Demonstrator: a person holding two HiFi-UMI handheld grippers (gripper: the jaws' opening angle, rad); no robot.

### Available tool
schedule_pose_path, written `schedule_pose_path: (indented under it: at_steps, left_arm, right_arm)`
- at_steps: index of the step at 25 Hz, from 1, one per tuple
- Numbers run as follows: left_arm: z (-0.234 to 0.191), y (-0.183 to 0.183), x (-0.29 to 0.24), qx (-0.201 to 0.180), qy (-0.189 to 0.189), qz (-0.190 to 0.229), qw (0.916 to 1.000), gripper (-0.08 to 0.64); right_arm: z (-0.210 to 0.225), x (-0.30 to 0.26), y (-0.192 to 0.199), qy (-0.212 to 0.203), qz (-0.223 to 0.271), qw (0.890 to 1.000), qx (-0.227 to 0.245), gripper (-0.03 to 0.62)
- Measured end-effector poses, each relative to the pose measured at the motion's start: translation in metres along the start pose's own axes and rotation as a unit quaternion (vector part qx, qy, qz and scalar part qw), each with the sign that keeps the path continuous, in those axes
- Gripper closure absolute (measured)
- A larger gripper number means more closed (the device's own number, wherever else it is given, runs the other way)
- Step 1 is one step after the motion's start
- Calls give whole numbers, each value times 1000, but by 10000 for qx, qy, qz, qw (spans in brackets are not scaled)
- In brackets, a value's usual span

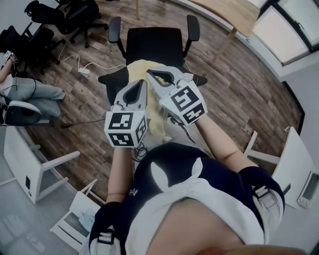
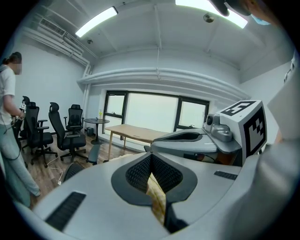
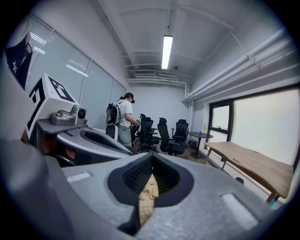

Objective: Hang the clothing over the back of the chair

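In the head view a pale yellow garment (image 1: pixel 140 68) hangs bunched over the seat of a black office chair (image 1: pixel 152 46), with its lower part trailing toward me. My left gripper (image 1: pixel 142 84) and right gripper (image 1: pixel 151 74) sit side by side above the seat. Each is shut on a fold of the garment. The left gripper view has yellow cloth (image 2: pixel 157 196) pinched in the jaws of the left gripper (image 2: pixel 151 161). Knit yellow cloth (image 3: pixel 147 193) is likewise clamped by the right gripper (image 3: pixel 152 161) in the right gripper view. The chair back stands just beyond both tips.
A wooden table (image 1: pixel 234 15) stands behind the chair by the window. Several black office chairs (image 2: pixel 61 133) and a standing person (image 3: pixel 123 123) are off to the left. A white chair (image 1: pixel 35 164), a floor cable (image 1: pixel 79 69) and a seated person's legs (image 1: pixel 35 94) lie left.
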State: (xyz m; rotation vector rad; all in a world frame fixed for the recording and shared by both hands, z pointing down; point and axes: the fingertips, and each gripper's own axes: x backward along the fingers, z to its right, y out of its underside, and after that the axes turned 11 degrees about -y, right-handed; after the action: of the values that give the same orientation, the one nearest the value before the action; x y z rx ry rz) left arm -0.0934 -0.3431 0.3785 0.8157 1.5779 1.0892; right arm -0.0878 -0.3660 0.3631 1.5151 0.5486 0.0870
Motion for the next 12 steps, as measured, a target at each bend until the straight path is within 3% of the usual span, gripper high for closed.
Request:
schedule_pose_path:
  at_steps: [6, 12]
  left_arm:
    - [-1, 3, 1, 27, 7, 15, 10000, 554]
    - [3, 5, 1, -91, -50, -52, 9999, 554]
  right_arm:
    - [-9, -6, 7, -49, -204, 9995, 220, 594]
    - [-7, -4, 10, -69, -258, 9996, 127, 594]
